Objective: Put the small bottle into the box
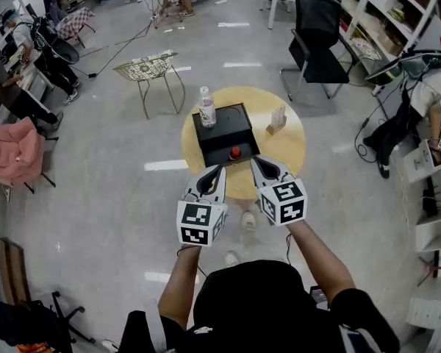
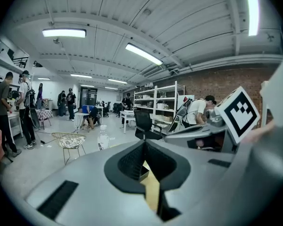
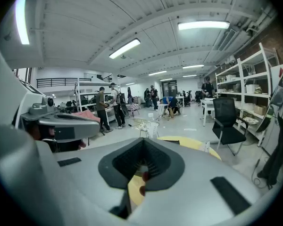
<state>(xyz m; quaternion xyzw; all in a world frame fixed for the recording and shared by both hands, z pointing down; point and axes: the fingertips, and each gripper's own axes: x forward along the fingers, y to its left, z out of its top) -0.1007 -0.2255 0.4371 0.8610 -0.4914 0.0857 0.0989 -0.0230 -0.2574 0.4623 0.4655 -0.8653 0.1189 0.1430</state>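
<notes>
The small clear bottle [image 1: 206,107] stands upright on the round yellow table [image 1: 290,149], at the back left corner of the black box [image 1: 222,132]. A red knob [image 1: 235,152] sits at the box's near edge. Both grippers hover side by side over the table's near rim, pointing at the box. My left gripper [image 1: 220,168] is shut with nothing in it, and so is my right gripper [image 1: 254,160]. In the left gripper view the bottle [image 2: 103,138] shows beyond the closed jaws, left of their tip. The right gripper view shows the table [image 3: 188,142] past its closed jaws.
A small card stand [image 1: 278,118] is on the table's right side. A wire chair [image 1: 148,68] stands behind the table to the left, a black office chair [image 1: 316,43] behind to the right. A pink chair [image 1: 15,149], people and shelves line the room's edges.
</notes>
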